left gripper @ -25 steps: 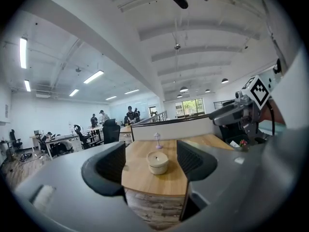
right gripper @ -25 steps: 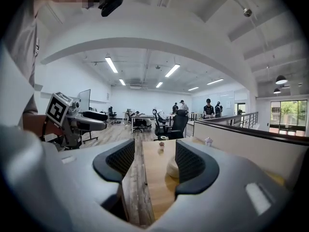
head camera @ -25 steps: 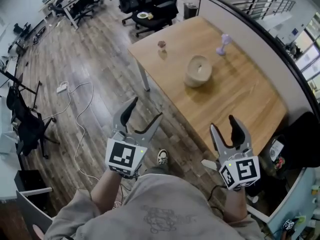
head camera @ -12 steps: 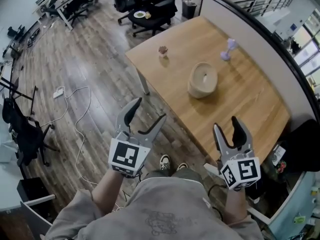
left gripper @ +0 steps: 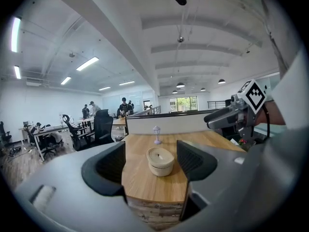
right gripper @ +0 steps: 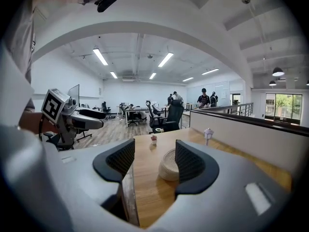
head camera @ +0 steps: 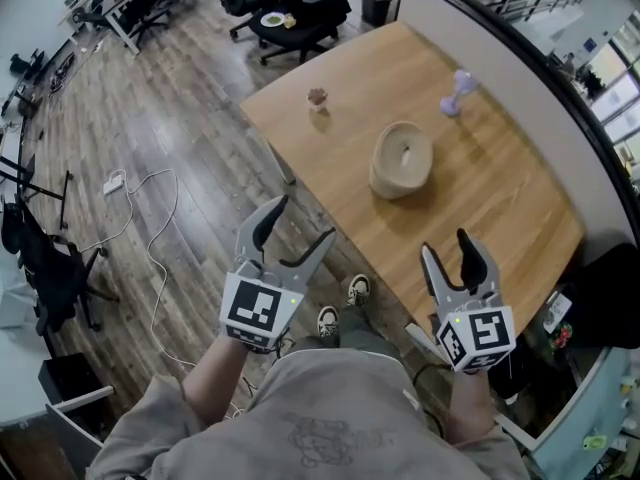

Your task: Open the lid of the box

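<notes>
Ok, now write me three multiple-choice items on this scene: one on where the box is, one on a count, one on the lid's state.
1. Where does the round box stand?
A) on the wooden table
B) on the floor
C) on an office chair

2. How many things stand on the table?
A) one
B) three
C) five

3. How is the box's lid?
A) closed on the box
B) lying beside the box
C) held in a gripper

Answers:
1 A: the box rests mid-table.
2 B: the box, a lilac lamp and a small pot.
3 A: the lid sits on top, and the left gripper and right gripper are open and empty.
</notes>
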Motion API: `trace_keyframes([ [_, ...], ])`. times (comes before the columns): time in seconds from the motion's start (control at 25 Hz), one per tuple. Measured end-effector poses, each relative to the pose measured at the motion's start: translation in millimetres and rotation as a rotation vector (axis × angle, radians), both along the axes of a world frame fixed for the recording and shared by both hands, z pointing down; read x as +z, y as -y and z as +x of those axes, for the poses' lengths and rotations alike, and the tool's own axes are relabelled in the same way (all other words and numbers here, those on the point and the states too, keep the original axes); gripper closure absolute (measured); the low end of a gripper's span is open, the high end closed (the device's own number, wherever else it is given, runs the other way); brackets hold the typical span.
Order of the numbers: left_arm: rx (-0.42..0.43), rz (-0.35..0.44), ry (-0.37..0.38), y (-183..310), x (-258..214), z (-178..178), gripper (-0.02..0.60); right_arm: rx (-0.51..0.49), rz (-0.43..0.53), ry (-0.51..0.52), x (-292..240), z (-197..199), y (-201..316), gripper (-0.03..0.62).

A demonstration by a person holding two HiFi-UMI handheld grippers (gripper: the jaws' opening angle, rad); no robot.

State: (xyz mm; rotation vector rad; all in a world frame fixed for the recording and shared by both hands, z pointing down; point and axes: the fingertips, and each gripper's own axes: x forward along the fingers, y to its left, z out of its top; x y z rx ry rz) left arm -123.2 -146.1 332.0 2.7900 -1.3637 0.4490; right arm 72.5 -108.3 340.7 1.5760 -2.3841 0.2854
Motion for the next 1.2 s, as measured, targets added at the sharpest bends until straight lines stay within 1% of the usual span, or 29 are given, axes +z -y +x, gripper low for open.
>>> trace_keyframes([
  [0.24, 0.011, -0.033, 0.03, 41.3, 21.6, 28.9, 0.252, -0.022, -0.05, 0.007, 22.2, 16.7, 44.0, 0.345],
  [0.6, 0.021, -0.107, 0.089, 100.7, 96.1, 83.0, 0.252, -0.087, -0.145, 0.024, 91.3, 38.1, 113.1, 0.345],
  [0.8, 0.008, -0.171, 0.166, 111.7, 140.2, 97.6, 0.25, -0.149, -0.193, -0.003, 125.9, 37.0, 131.4, 0.345],
  [0.96, 0.008, -0.214, 0.166, 118.3, 166.1, 109.3, 0.25, -0.181, -0.217, -0.016, 146.0, 36.1, 142.6, 0.345],
  [1.2, 0.056, -0.245, 0.178, 128.6, 199.9, 128.3, 0.249, -0.182, -0.253, -0.019, 170.8, 39.3, 157.5, 0.345],
])
